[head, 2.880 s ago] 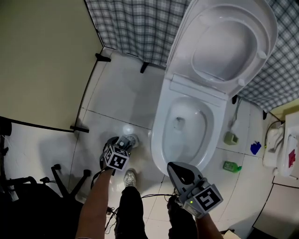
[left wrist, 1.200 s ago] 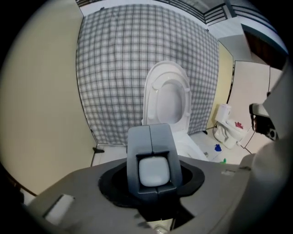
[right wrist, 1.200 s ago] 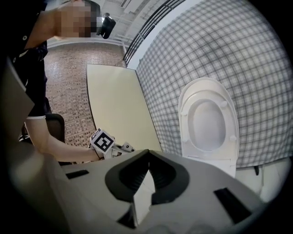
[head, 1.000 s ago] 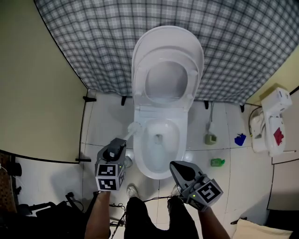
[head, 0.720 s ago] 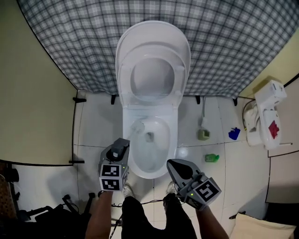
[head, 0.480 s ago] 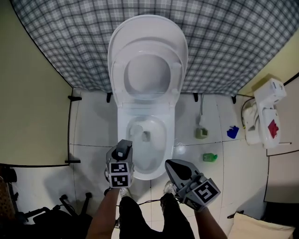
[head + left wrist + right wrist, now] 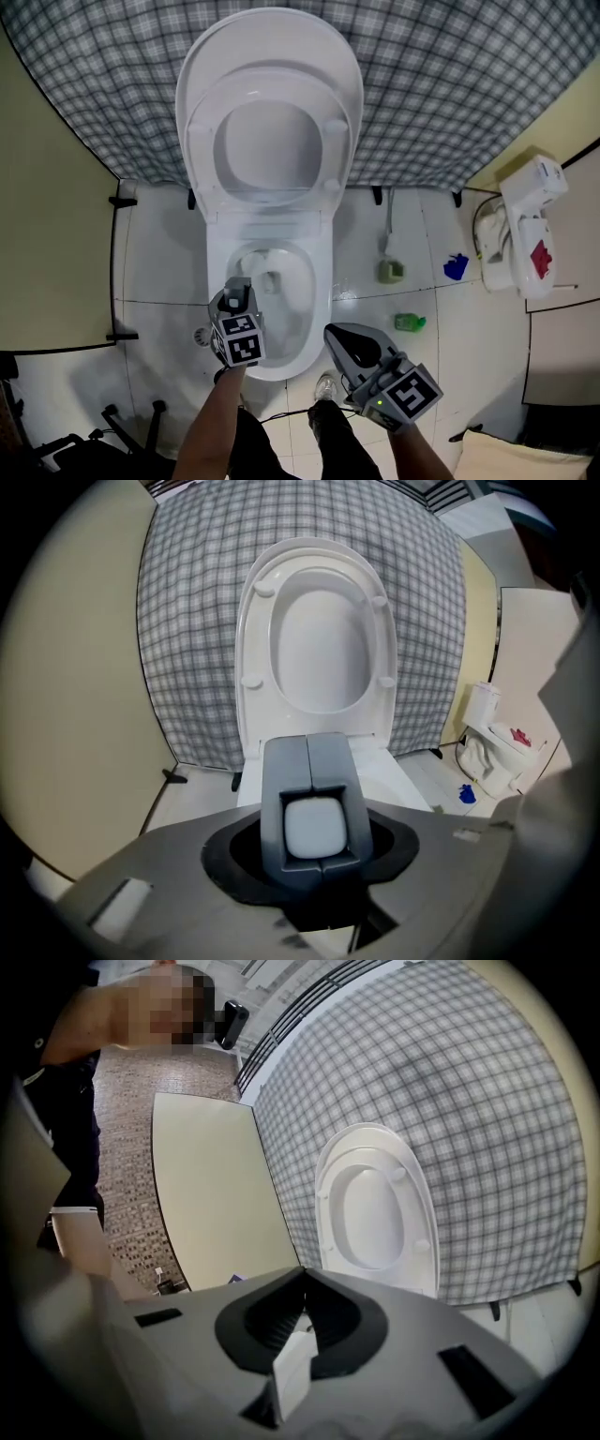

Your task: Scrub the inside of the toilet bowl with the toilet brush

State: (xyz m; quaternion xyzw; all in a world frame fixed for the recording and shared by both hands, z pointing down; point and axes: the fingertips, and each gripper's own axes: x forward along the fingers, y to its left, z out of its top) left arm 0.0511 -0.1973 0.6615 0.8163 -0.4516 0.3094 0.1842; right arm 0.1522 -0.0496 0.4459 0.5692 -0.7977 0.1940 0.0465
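Left tongs (image 7: 238,284) have the toilet brush (image 7: 315,827) over the toilet bowl (image 7: 319,281), so fetching the brush looks done. Its head appears to sit low inside the bowl, towards the back-left wall. By this judgement the scrubbing of the walls and under the rim is largely left to do. Seat and lid (image 7: 272,103) stand raised against the checked curtain (image 7: 450,84). The left tongs' jaws are clamped on the brush's pale handle, meeting around it without a gap, and they point steeply down above the near-left rim. Right tongs (image 7: 343,336) are closed on nothing and hover beside the bowl's front edge without touching it.
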